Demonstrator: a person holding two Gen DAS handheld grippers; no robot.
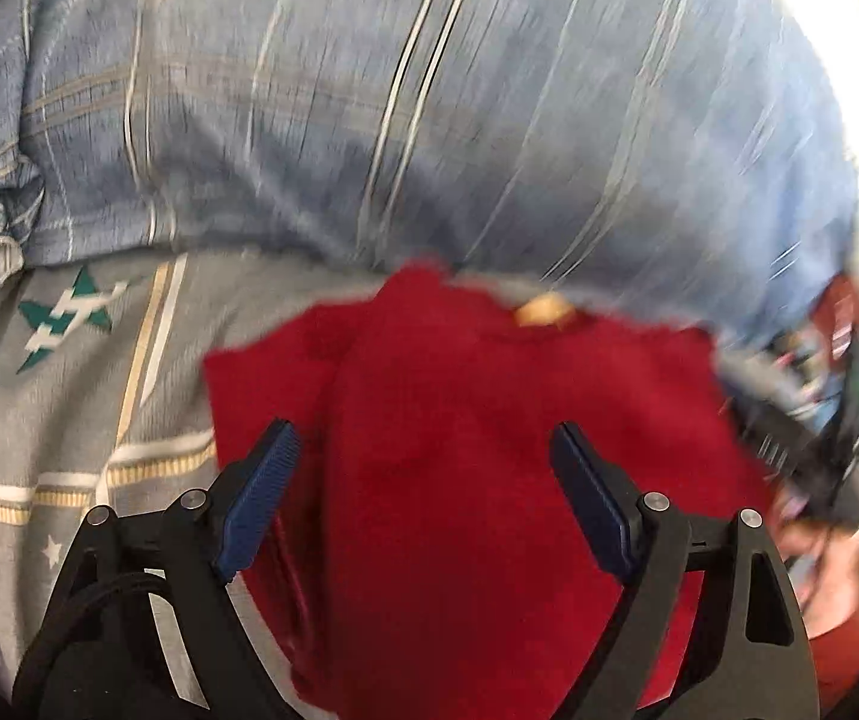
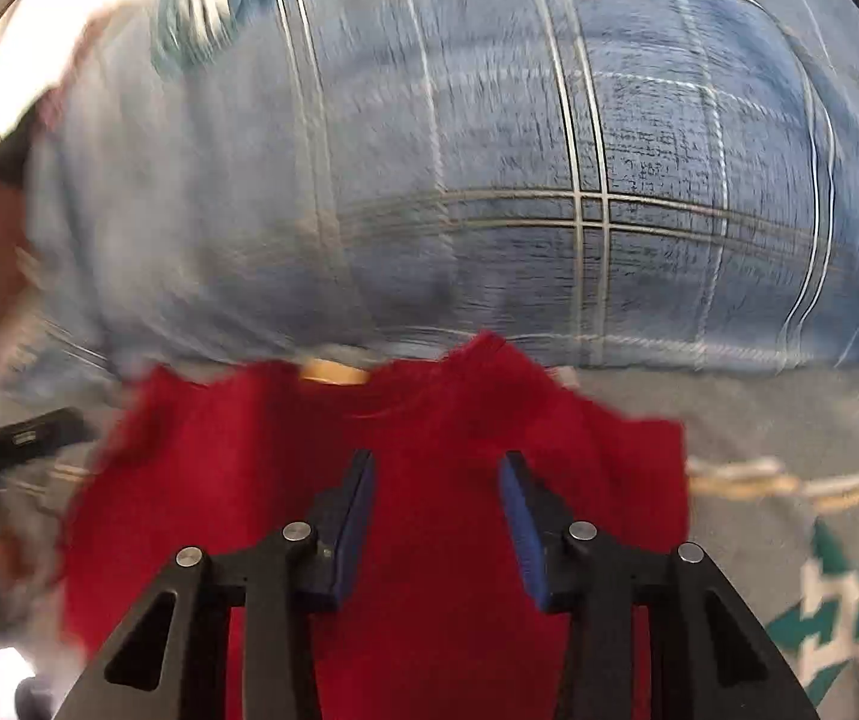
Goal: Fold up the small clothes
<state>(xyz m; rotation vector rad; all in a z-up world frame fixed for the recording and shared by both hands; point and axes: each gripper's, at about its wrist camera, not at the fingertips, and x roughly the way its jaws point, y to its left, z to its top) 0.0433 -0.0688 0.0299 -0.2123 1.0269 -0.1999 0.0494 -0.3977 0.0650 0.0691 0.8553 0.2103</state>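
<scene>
Each camera sat on its own gripper and looked forward and down, close over the bed. Both views showed the same red shirt (image 1: 489, 450) (image 2: 429, 456) and blue checked blanket (image 1: 429, 120) (image 2: 489, 180).

One red garment (image 1: 459, 432) on show, lying at six o'clock in both views. One blue plaid blanket (image 1: 429, 108) bunched up at twelve. One grey sheet (image 1: 69, 408) beneath, and I count one green star print (image 1: 69, 315) on it, at nine o'clock in the left view. Two grippers, the left gripper (image 1: 423, 456) and the right gripper (image 2: 436, 480). Possibly one yellowish tag (image 1: 540, 309) at the garment's far edge, too blurred to call.
</scene>
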